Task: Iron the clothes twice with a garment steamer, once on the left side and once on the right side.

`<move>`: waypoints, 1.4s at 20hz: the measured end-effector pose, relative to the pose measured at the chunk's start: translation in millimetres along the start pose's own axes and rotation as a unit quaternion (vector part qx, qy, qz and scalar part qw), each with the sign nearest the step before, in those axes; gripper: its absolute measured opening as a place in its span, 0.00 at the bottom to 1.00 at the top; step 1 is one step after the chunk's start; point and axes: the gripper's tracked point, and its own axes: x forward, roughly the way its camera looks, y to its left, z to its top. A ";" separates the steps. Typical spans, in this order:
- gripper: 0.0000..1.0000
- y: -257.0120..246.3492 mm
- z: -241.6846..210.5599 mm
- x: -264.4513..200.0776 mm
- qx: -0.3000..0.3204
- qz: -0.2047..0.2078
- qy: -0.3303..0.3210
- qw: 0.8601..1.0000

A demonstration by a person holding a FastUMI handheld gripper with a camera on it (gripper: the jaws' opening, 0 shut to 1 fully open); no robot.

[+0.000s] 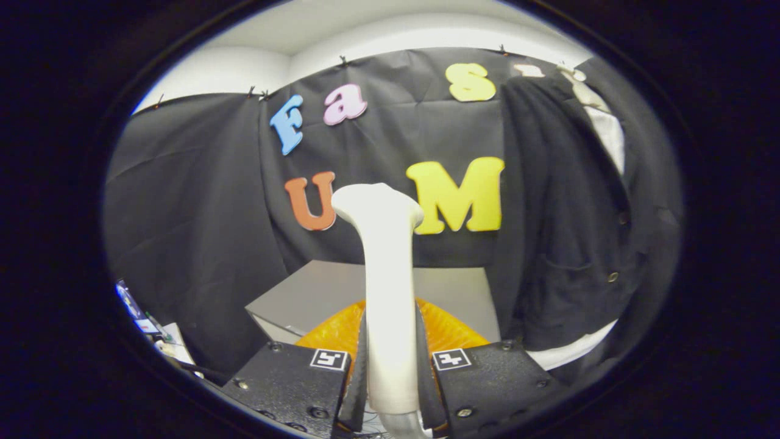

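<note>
Tongs: mine [390, 366] are clamped on the steamer handle, one finger pressing each side of it, so I've got it in hand.

Steamer: the white garment steamer [387, 274] stands up straight between the fingers, neck rising ahead of me and flaring into a flat head at the top. Head isn't touching anything yet.

Clothes: the dark jacket [567, 231] hangs off to the right of the tongs and beyond them, buttons down the front, something white showing at the collar and under the hem. Well apart from the steamer head for now.

Other stuff: an orange ribbed thing [445, 329] sits right behind the fingers, and a grey box [317, 292] just beyond that. No idea what the orange thing is tbh.

How it handles: the steamer looks like hard smooth plastic, so stiff but probably a bit slippery. I'd guess it's top-heavy with that long neck, so gripping low on the handle like this means it could twist if I swing fast.

Jacket feel: soft and hanging loose, so it'll likely give way when the head pushes in. Light contact, slow strokes.

Progress: my read is neither side is done yet.
</note>
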 end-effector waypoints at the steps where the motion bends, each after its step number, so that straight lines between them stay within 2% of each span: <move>1: 0.37 -13.7 7.8 -16.1 0.003 -0.014 -0.012 1.000; 7: 0.37 -119.2 40.7 -93.6 0.013 -0.123 -0.071 0.990; 12: 0.37 -182.8 64.1 -114.6 0.025 -0.178 -0.098 0.979; 17: 0.37 -209.4 94.7 -93.3 0.023 -0.180 -0.110 0.977; 23: 0.37 -220.8 132.9 -42.1 0.000 -0.169 -0.127 0.977; 28: 0.38 -234.7 126.4 -19.4 -0.025 -0.187 -0.119 0.975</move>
